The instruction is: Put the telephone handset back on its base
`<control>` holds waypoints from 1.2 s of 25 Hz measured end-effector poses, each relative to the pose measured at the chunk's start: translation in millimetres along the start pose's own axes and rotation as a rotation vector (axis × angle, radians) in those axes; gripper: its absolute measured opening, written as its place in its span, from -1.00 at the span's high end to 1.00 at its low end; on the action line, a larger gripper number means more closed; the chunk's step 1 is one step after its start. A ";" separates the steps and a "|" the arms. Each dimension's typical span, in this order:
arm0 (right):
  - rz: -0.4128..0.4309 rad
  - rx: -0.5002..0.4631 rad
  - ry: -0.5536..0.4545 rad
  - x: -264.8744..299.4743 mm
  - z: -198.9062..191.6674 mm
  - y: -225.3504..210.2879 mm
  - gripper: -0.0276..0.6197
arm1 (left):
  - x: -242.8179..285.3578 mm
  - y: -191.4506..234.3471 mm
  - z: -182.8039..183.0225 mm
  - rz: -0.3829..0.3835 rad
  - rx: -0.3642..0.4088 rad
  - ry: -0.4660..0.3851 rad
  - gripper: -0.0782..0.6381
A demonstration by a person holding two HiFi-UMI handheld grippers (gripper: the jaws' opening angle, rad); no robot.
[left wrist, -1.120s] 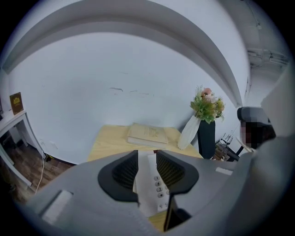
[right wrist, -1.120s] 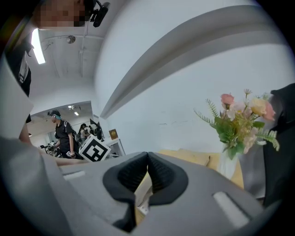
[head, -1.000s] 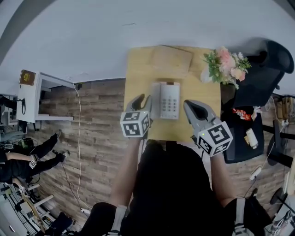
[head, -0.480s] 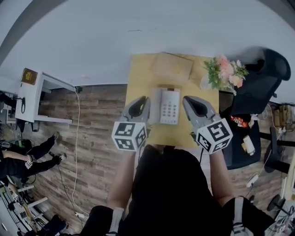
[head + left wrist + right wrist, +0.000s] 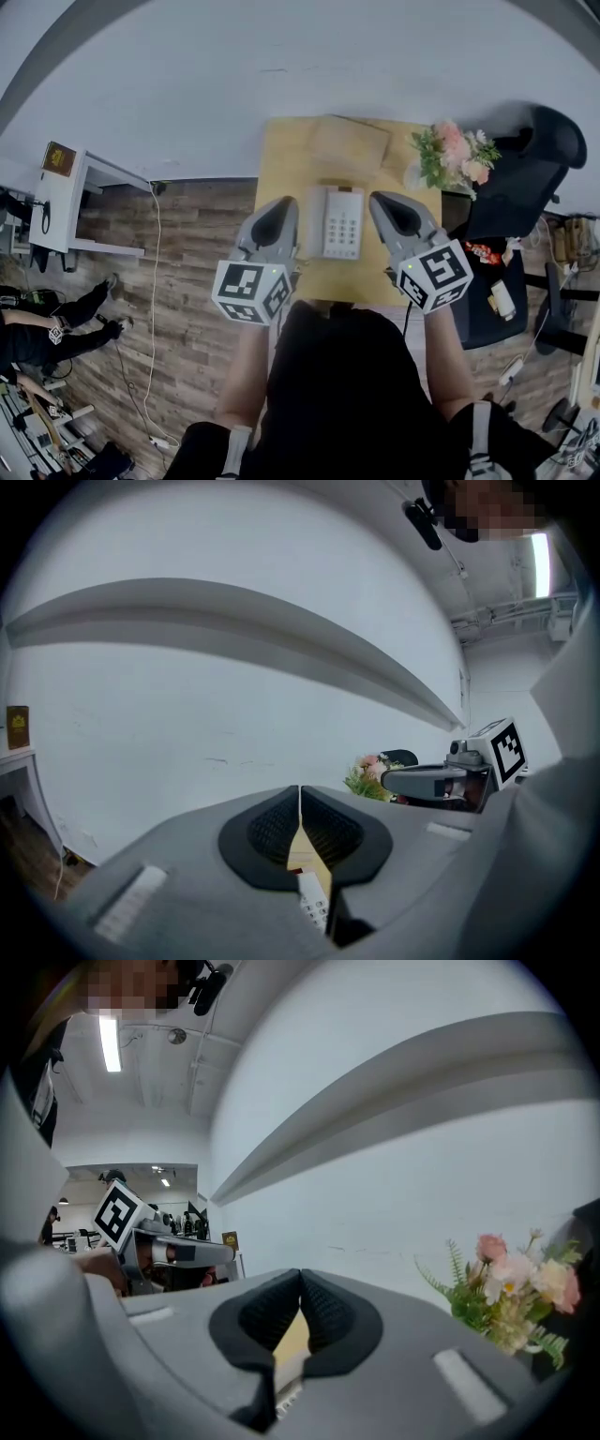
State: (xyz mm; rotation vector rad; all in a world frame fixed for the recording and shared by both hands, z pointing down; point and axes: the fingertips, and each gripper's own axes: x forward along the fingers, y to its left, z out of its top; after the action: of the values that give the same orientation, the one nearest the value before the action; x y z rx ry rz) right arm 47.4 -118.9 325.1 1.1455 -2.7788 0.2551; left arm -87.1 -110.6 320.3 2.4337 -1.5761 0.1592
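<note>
Jaws of the left gripper [image 5: 300,803] have just been closing and meet at the tips, nothing between them. Those of the right gripper [image 5: 300,1283] are pressed together too, empty. In the head view both grippers hang over the table's [image 5: 281,159] near edge, flanking the telephone base [image 5: 345,223]. The handset [image 5: 316,220] lies along the base's left side. Flowers [image 5: 457,155] stand at the table's right, with a black chair [image 5: 530,164] beyond.

Left gripper [image 5: 300,797] jaws meet, empty, above telephone [image 5: 313,904].
</note>
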 end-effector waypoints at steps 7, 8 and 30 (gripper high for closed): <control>0.000 -0.024 -0.015 -1.3 6.8 2.8 0.91 | -3.0 -1.7 5.5 -0.005 0.005 -0.012 0.75; 0.000 -0.026 -0.018 -1.9 7.3 3.3 0.91 | -3.4 -2.1 5.6 -0.006 0.004 -0.013 0.75; 0.001 -0.037 -0.016 -10.0 3.3 5.6 0.91 | -3.9 -10.6 -3.7 -0.024 -0.001 0.002 0.76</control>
State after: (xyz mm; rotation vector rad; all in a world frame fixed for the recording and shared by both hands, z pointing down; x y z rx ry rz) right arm 50.3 -108.8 319.5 1.1428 -2.7855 0.1942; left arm -78.9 -102.1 321.6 2.4501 -1.5454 0.1568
